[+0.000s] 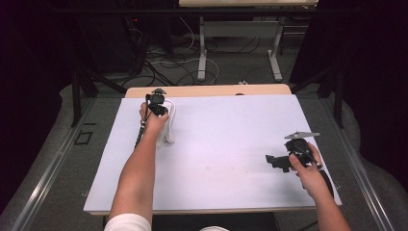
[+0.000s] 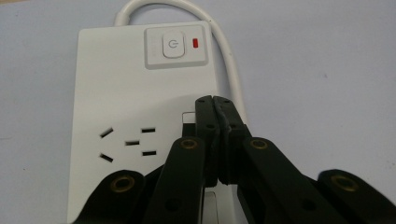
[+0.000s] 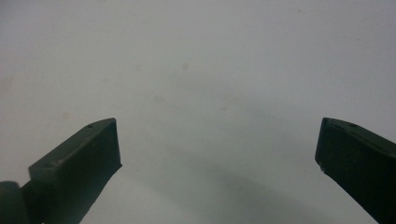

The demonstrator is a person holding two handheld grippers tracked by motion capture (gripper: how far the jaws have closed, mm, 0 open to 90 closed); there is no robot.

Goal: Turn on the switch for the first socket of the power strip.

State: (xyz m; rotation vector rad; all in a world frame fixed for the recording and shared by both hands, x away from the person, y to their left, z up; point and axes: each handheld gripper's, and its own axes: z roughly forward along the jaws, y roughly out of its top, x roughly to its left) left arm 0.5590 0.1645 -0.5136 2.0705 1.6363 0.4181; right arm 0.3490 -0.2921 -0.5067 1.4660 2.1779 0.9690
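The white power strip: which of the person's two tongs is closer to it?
Left. The left tongs are shut with their tips right over the power strip, below its switch. The right tongs are open, far across the table over bare surface.

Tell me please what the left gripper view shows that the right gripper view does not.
Left gripper view alone: a white power strip with its power button, a lit red indicator, socket holes and white cable; the left tool has its jaws closed together above the strip.
Right gripper view alone: the right tool with jaws wide apart, nothing between them.
Both: the pale table surface.
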